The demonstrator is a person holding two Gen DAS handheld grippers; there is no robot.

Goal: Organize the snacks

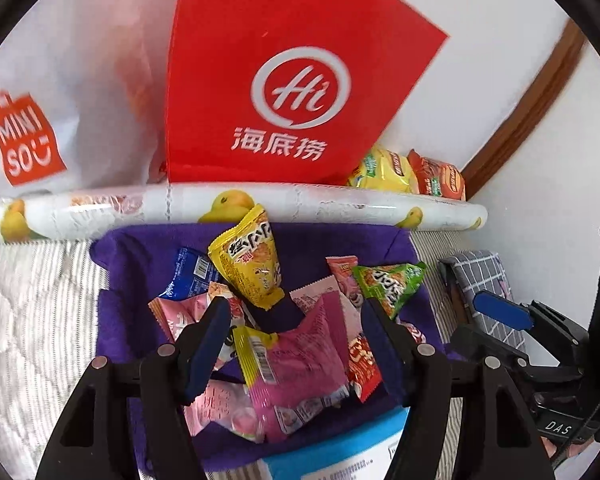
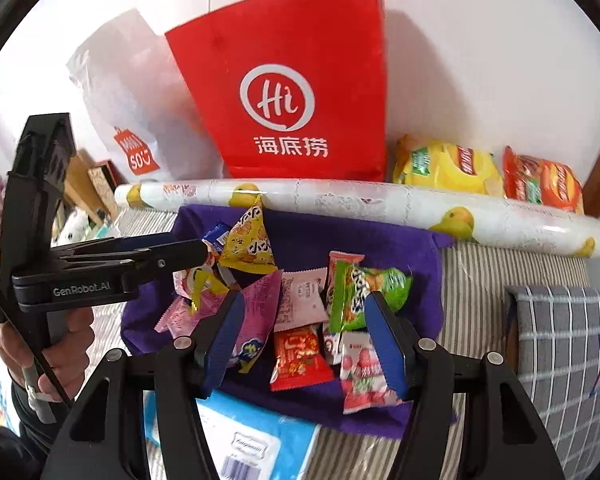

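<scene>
Both grippers hang over the snack heap on the purple cloth [image 2: 300,236]: left gripper [image 1: 292,316] (stamped GenRobot.AI) spread wide, gripping nothing, above a pink packet [image 1: 300,356]; right gripper [image 2: 304,320] equally agape over a red packet [image 2: 300,356]. Beyond, the yellow packet [image 1: 246,256], then red Hi bag [image 1: 284,76], MINISO bag [image 1: 52,92].

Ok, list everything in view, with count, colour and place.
purple cloth: one, on the striped bedding, under the snacks
small snack packets: about ten; pink, red, yellow, green, blue; heaped on the cloth
red paper bag: one, against the wall
white Miniso bag: one, left of the red bag
printed roll: one, white with yellow fruit, behind the cloth
chip bags: two, yellow and red, back right
left gripper: open, above the heap
right gripper: open, above the heap
</scene>
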